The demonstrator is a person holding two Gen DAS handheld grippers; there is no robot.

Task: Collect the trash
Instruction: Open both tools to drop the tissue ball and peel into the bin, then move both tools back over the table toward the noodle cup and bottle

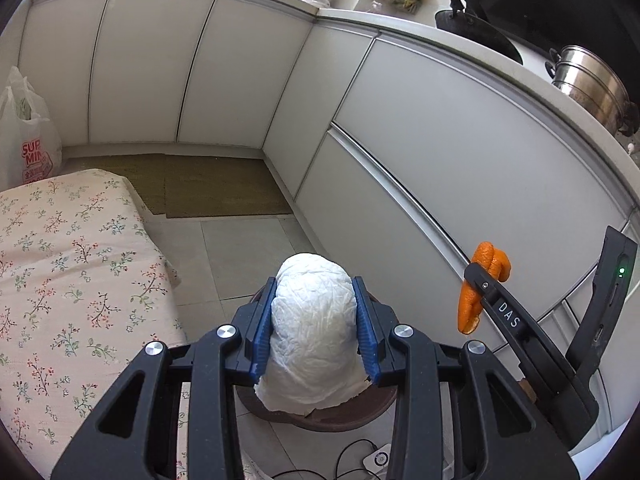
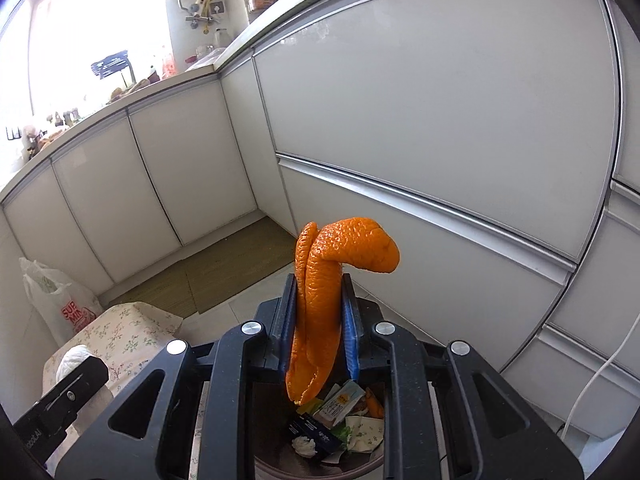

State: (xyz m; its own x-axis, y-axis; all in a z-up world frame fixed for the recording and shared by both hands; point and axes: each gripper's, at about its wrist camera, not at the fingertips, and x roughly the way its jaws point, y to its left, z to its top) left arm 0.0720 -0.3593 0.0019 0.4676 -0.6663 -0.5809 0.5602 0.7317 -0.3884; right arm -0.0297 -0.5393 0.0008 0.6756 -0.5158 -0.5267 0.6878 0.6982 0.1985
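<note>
My left gripper [image 1: 314, 320] is shut on a crumpled white paper wad [image 1: 314, 336] and holds it above a round brown trash bin [image 1: 340, 416]. My right gripper [image 2: 320, 320] is shut on a long orange peel [image 2: 324, 280], held over the same bin [image 2: 360, 464], which holds wrappers, cartons and tissue. The right gripper with the peel [image 1: 480, 284] shows at the right of the left wrist view. The left gripper and its wad [image 2: 74, 360] show at the lower left of the right wrist view.
White kitchen cabinets [image 1: 460, 152] run along the right and far side. A floral-covered surface [image 1: 72, 280] lies left. A white plastic bag [image 1: 28, 132] stands by it. Green mats [image 1: 216, 184] lie on the tile floor. Cables [image 1: 360, 460] lie beside the bin.
</note>
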